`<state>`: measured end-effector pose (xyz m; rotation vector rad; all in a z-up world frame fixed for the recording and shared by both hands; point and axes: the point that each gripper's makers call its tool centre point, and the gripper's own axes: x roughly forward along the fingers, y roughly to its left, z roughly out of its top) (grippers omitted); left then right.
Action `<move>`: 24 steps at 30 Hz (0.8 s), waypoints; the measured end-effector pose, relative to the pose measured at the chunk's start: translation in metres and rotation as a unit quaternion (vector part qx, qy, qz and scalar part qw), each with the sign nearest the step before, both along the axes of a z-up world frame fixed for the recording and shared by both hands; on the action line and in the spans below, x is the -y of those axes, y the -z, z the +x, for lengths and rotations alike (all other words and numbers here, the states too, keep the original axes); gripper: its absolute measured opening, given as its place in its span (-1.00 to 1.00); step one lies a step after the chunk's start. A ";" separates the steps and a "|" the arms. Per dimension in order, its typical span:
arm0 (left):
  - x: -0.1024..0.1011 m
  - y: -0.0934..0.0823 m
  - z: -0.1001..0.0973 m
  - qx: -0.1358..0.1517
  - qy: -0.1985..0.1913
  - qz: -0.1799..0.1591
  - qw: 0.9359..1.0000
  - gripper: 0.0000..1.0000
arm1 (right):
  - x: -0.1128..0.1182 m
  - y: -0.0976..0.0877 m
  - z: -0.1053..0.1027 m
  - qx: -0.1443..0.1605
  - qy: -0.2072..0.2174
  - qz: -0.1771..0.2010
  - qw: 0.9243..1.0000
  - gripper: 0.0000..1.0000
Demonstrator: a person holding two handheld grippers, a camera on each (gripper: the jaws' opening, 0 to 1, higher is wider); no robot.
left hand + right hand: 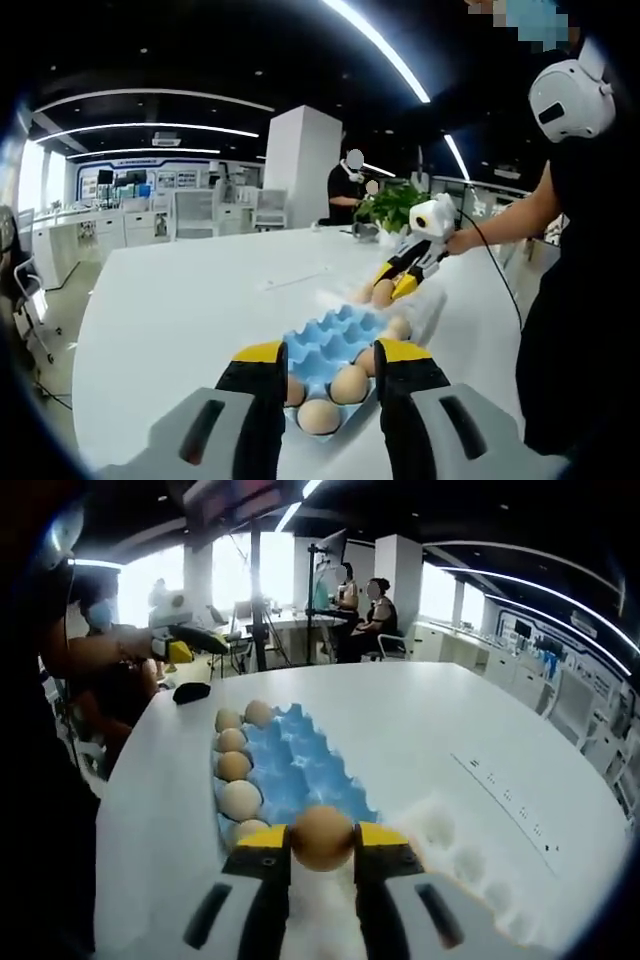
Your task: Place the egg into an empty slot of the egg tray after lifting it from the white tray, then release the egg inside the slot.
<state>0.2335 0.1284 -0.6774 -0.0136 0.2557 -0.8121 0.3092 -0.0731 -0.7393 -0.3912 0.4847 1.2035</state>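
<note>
We are holding the egg (322, 837) between the two yellow-tipped jaws of the right gripper (322, 852); the jaws are closed on its sides, and it is sitting just above the white tray (470, 875), at the end of the blue egg tray (300, 770) that is nearer to us; the same gripper is also showing in the left gripper view (400, 283), past the far end of the blue tray, with the egg (383, 292) in its tips. The left gripper (330, 365) is hanging with its jaws apart and nothing between them, over the near end of the blue egg tray (335, 340) in that view.

In the right gripper view, eggs are filling the row of slots along the tray edge nearest the table's left edge (234, 767); the slots toward the middle of the table are looking empty. We judge that the step in hand is the carry to an empty slot. To do it well, we are keeping the grip gentle and steady, because the shell is smooth and round and can slip or crack; we are choosing an empty slot just beside the filled row, keeping clear of the eggs already seated; we are lowering the egg straight down until it is resting in the cup, and only then parting the jaws; opening too early may let it roll over the ridges.
</note>
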 end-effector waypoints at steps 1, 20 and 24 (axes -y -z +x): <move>-0.001 0.001 0.000 -0.001 -0.001 0.000 1.000 -0.30 | -0.004 0.000 -0.001 0.000 -0.003 0.002 1.000 -0.53; -0.003 0.000 0.000 -0.002 -0.004 -0.001 1.000 -0.29 | -0.078 -0.005 -0.015 0.002 -0.070 0.029 0.997 -0.53; -0.005 0.001 -0.001 -0.004 -0.005 0.000 1.000 -0.30 | -0.093 -0.003 -0.020 -0.002 -0.086 0.032 0.996 -0.53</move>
